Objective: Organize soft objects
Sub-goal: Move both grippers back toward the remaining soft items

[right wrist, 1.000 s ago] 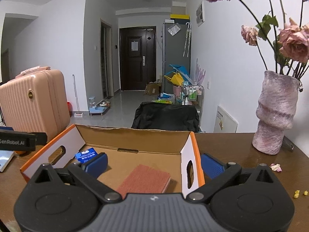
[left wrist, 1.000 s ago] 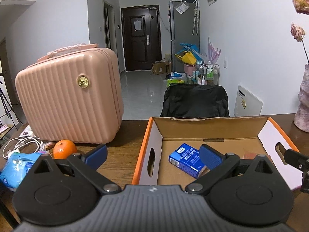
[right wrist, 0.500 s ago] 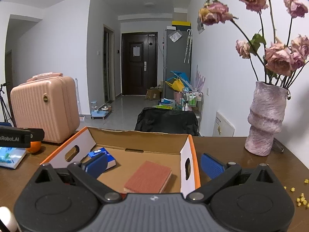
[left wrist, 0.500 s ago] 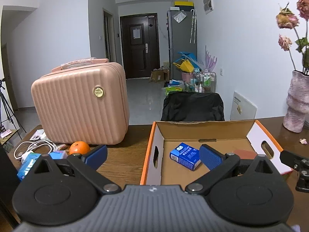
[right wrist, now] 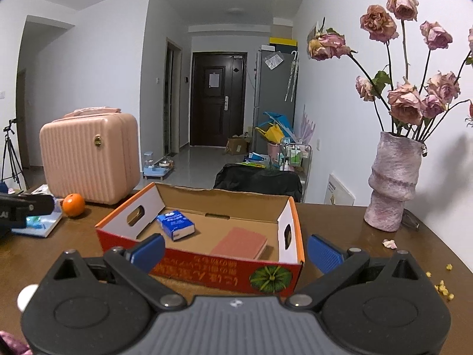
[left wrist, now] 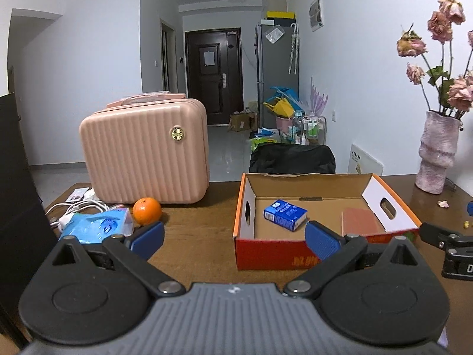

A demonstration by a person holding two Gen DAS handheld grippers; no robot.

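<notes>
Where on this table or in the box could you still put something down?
Bare wood lies between the orange fruit and the orange cardboard box, and between box and pink vase. The box floor's front-left corner is free. Crowded: the far left, with cables.

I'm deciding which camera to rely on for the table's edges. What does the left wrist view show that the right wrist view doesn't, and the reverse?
Only the left wrist view shows the white cables beside the pink suitcase and the whole blue soft pack.

Only the right wrist view shows the tripod, the yellow crumbs at the table's right edge, and the pumpkin print on the box front.

Both show the cardboard box holding a blue tissue pack and a reddish pad, the orange, the vase, and an open, empty gripper.
</notes>
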